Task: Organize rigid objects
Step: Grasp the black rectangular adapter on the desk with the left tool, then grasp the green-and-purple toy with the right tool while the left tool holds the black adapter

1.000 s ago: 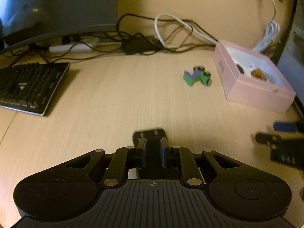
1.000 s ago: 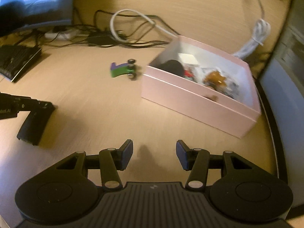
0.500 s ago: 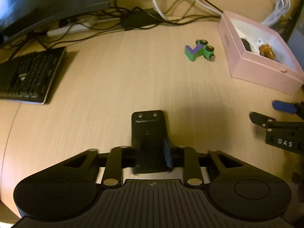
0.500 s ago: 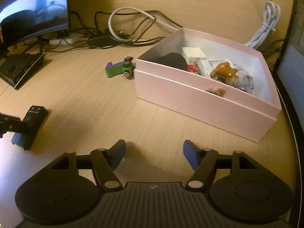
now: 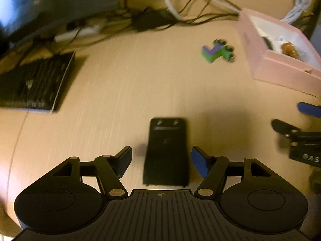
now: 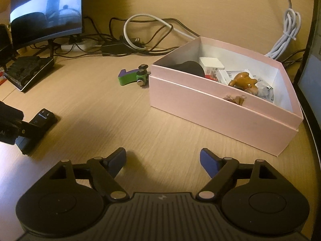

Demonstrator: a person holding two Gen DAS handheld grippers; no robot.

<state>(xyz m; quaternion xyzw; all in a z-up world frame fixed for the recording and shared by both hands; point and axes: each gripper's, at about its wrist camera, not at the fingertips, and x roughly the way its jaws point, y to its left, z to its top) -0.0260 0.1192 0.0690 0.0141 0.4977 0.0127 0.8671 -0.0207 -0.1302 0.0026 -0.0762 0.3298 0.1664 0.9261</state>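
A black plug adapter (image 5: 167, 152) lies flat on the wooden desk between the fingers of my open left gripper (image 5: 161, 160), which do not touch it. It also shows in the right wrist view (image 6: 37, 127), partly behind the left gripper. A green and purple toy (image 5: 216, 51) lies farther back, just left of the pink box (image 5: 280, 72); the toy (image 6: 132, 76) and the box (image 6: 220, 102) show in the right wrist view too. The box holds a brown figurine (image 6: 241, 81), a black object and white items. My right gripper (image 6: 163, 160) is open and empty in front of the box.
A black keyboard (image 5: 34, 82) lies at the left and a monitor (image 6: 46, 10) stands behind it. Black and white cables (image 6: 144, 38) and a power strip run along the back wall. A dark screen edge stands at the far right.
My left gripper has opened and let go of the black adapter, which now lies on the desk between the fingers. My right gripper has opened a little wider and moved closer to the box.
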